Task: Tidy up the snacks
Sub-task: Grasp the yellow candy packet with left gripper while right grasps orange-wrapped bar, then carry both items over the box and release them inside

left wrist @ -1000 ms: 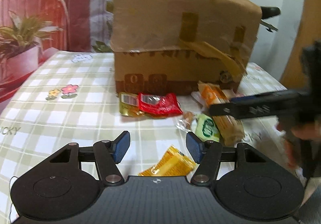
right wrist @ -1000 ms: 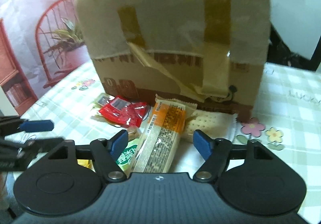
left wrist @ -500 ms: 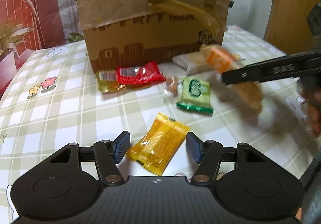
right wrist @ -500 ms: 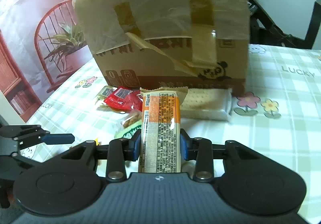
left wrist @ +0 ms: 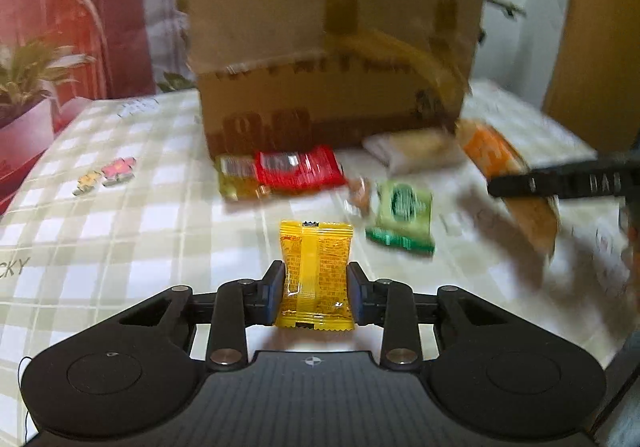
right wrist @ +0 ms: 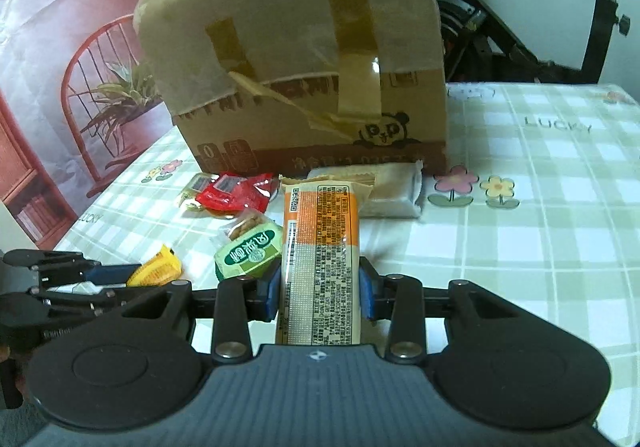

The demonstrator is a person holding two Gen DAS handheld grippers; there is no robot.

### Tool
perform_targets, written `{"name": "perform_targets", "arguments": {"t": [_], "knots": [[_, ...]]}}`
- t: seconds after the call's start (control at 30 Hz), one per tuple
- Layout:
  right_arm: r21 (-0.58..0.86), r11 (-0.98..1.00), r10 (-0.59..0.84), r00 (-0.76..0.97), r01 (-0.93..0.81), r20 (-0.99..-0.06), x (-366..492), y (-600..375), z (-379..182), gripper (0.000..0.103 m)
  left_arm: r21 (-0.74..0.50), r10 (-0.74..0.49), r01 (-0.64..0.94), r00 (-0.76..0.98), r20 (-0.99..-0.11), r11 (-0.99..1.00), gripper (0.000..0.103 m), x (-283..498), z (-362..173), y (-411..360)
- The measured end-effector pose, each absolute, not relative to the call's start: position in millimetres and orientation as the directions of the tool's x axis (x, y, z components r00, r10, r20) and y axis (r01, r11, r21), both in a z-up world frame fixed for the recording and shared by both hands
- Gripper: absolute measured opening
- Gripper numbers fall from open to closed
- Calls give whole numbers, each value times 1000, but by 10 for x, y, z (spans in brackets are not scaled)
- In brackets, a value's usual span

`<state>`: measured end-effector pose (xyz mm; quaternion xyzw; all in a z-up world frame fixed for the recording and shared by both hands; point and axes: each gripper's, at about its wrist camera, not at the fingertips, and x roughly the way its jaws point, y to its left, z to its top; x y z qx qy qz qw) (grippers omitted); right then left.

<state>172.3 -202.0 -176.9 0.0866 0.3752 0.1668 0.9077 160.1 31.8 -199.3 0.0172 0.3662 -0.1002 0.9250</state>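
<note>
Snacks, assorted, loose on a checked tablecloth [right wrist: 540, 231] in front of a taped cardboard box [right wrist: 304, 59]. Item one: yellow packet [left wrist: 316, 271], small sealed pillow pouch, clamped across its middle between the two pads of the left gripper [left wrist: 316, 293], its lower seam near the tool body and its top edge pointing at the box. Judged light, soft and crinkly; film looks glossy and likely slippery, so a hold across the flat middle suits it better than one on a crimped end. Item two: long orange bar [right wrist: 320, 259], clear-windowed wrapper, pinched across its width by the right gripper [right wrist: 320, 293] low on its length, the far end reaching toward the box. Judged stiffer than the pouch but probably brittle inside; a long overhang may droop or swing, so a hold nearer mid-length would steady it. Whether either item is lifted off the cloth cannot be told. Items at rest: green packet [right wrist: 250, 253] just left of the bar, with a small clear pouch of nuts [right wrist: 244, 225] touching its far edge; red packet [right wrist: 236, 197] overlapping a yellowish packet [right wrist: 196, 187] close to the box; pale cracker pack [right wrist: 390, 189] against the box foot, behind the bar's far end. All judged light and easily crushed. Left view is motion-blurred at the right side.
</note>
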Motion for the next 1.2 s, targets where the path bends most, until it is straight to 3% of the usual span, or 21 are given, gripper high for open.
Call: {"name": "perform_targets", "arguments": {"t": [0.37, 0.67, 0.87, 1.07, 1.17, 1.2], "knots": [[273, 920, 386, 773, -281, -504, 1587, -2169, -1194, 39, -85, -172, 150, 871, -460, 985, 35, 1711, -1154, 375], [249, 907, 412, 831, -338, -374, 2291, -2201, -288, 39, -21, -171, 172, 942, -290, 985, 35, 2315, -262, 168], [178, 927, 374, 850, -330, -371, 3049, -2067, 27, 39, 9, -155, 166, 940, -303, 986, 35, 2974, -51, 0], [149, 951, 308, 828, -269, -468, 3658, -2055, -146, 39, -20, -130, 132, 918, -374, 991, 36, 3464, -132, 18], [141, 960, 280, 813, -242, -511, 3801, -2081, -289, 40, 1, -117, 129, 907, -405, 992, 44, 3591, -233, 13], [145, 960, 278, 808, -238, -520, 3822, -2093, -323, 42, 6, -112, 125, 902, -417, 992, 55, 3611, -267, 19]]}}
